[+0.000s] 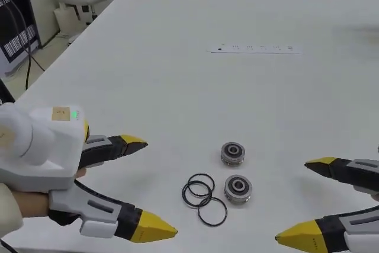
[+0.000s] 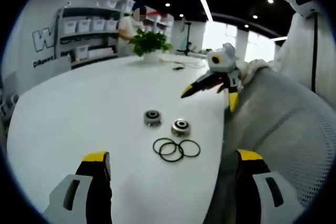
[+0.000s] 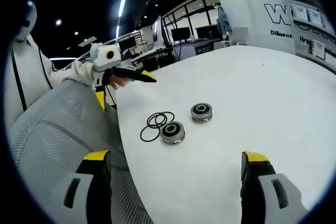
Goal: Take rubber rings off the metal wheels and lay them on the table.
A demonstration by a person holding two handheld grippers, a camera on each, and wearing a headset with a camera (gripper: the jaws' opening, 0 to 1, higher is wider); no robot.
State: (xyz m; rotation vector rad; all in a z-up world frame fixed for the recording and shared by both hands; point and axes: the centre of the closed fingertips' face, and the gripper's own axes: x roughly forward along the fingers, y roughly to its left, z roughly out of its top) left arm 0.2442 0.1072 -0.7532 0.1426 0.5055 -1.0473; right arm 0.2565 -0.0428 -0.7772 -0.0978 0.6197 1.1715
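Left tool (image 1: pixel 145 185): Your jaws stand wide apart with nothing between them. The tool hovers over the near left of the counter (image 1: pixel 177 87), its yellow tips aimed toward the work.
Right tool (image 1: pixel 302 199): These jaws are spread too, and empty. It hangs at the near right, well apart from both wheels.
Rubber rings (image 1: pixel 201 197): Three thin black loops lie flat on the counter between your two tools, overlapping one another, just left of the near wheel.
Ring handling: Expect them to be light, soft and stretchy. They will probably flop, cling to a tip or lift together where they overlap. Take one by a single strand at its outer edge.
Near wheel (image 1: pixel 238 188): It lies flat on its face just beside the loops, bright metal around a dark centre. Whether a ring sits in its groove is too small to tell.
Far wheel (image 1: pixel 233 153): It lies flat just beyond the near one, apart from it. Its groove is equally hard to read.
Wheel handling: Judge these stiff, smooth and heavy for their size, so they are likely to skid on the slick counter when pushed. Pinch one across its rim with one tool to steady it, then hook any ring out of the groove with a single tip of the other.
White strip (image 1: pixel 254 48): It lies far up the counter, well apart from everything.
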